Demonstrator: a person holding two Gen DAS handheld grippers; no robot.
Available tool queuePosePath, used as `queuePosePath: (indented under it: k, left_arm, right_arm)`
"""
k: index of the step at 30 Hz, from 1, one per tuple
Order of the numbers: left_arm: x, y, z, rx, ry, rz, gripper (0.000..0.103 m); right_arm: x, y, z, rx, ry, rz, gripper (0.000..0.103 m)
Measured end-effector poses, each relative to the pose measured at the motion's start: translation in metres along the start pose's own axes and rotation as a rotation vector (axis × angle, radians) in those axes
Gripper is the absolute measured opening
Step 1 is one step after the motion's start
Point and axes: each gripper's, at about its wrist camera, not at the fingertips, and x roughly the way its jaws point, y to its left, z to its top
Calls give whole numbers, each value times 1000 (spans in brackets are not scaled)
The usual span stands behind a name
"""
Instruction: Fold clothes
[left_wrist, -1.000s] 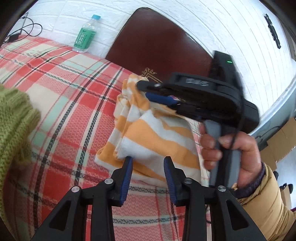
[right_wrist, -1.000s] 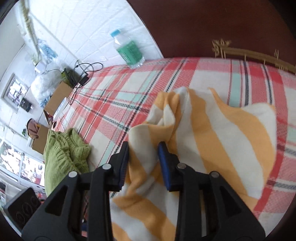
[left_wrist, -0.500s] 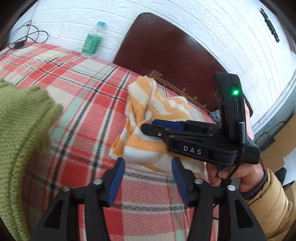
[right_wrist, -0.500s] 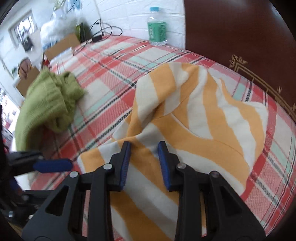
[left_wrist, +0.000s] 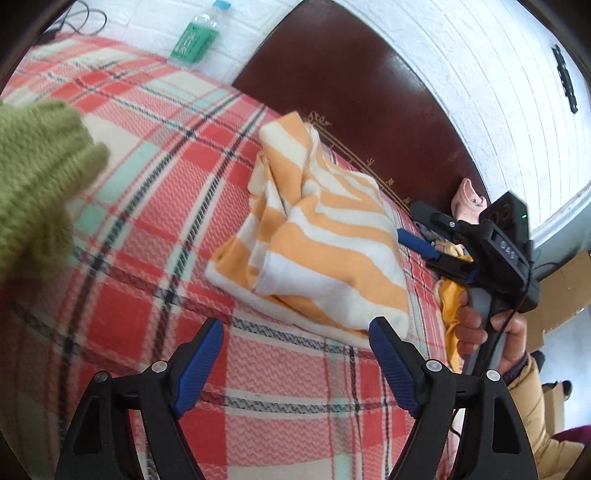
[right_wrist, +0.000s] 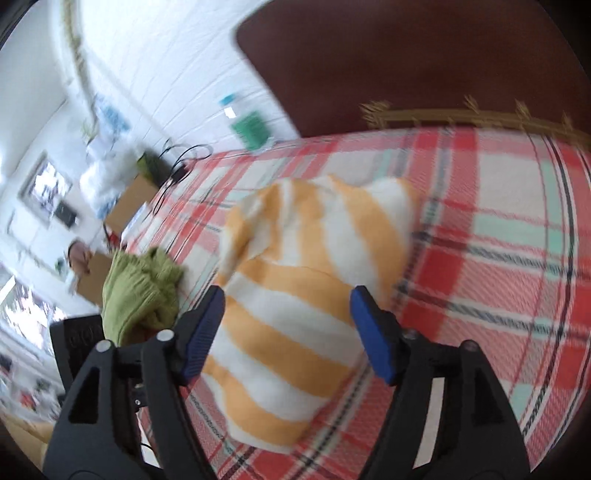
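Both grippers gape wide, holding nothing! Left gripper (left_wrist: 295, 325) hovers just short of the orange-striped garment (left_wrist: 321, 236), bunched on the plaid bedspread (left_wrist: 147, 206) near the dark headboard (left_wrist: 354, 88). Right gripper (right_wrist: 286, 299) hangs over it; green knit (right_wrist: 138, 291) lies apart.

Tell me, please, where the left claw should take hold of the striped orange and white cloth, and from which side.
Probably the near corner of the striped cloth, which lies thin and free on the plaid blanket, just ahead of the open left claw. Come from the near side, low along the blanket. The middle is bunched into thick folds, so a grip there would catch several layers.
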Motion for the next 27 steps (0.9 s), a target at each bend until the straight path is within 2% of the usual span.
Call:
queuePosePath:
  k: [3,8,12,16,18,20,21,22,23,26,27]
  left_arm:
    - [9,1,2,-28,10,-20,84]
    - [22,2,15,-91,7,-66,87]
    - [30,4,26,-114,-12,-81,87]
    - [36,6,33,-139,-30,-98,86]
    - [38,5,33,-143,-36,-97,85]
    - [38,4,31,-145,-41,-92,73]
    - [37,6,30,-153,-45,-87,69]
    - [37,7,30,-162,-41,-95,59]
    - [38,8,30,-170,-36,-106,44]
    - [39,5,31,-155,-26,-97,31]
    - [36,3,31,-151,-31,-98,31]
  right_arm:
    - [10,-30,-1,124,23,37,74]
    - [36,-49,6,224,28,133,74]
    - [55,-47,19,234,24,188,74]
    - [69,-38,27,212,39,198,74]
    - [75,-33,28,190,54,189,70]
    - [78,-35,27,192,73,168,46]
    - [79,-38,27,202,82,166,43]
    - [79,-40,26,214,85,169,38]
    - [78,-41,26,221,84,174,37]
    - [74,-38,26,219,84,183,33]
    - [72,-37,26,220,82,186,32]
